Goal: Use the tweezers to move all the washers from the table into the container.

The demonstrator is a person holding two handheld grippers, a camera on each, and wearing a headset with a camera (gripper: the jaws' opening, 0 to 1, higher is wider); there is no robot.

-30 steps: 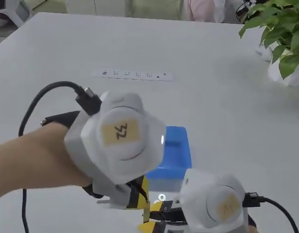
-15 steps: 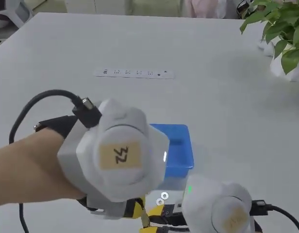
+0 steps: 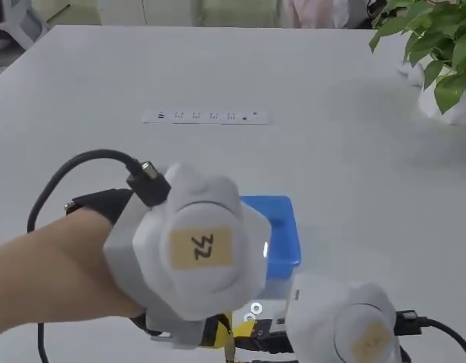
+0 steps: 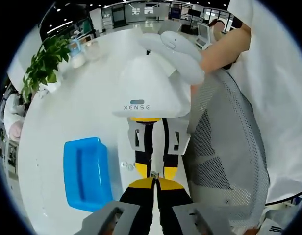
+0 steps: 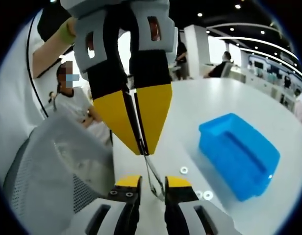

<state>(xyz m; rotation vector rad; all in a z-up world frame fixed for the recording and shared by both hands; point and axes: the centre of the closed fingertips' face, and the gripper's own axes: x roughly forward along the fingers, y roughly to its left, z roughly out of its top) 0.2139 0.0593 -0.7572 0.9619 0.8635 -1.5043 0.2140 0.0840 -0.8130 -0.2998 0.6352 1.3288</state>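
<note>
Right gripper view: white table (image 5: 214,98), blue container (image 5: 239,152) at right; left gripper (image 5: 140,144) jaws pinch the tweezers (image 5: 148,169) from above, right gripper (image 5: 153,183) narrow jaws flank their lower end, grip unclear; washers (image 5: 184,170) lie between tweezers and container.

Left gripper (image 4: 154,186) jaws pressed together on tweezers (image 4: 153,175); right gripper (image 4: 155,170) opposite, jaws parted, tips nearly meeting; washers (image 4: 130,167) on table (image 4: 67,112) just beside blue container (image 4: 85,171)
</note>
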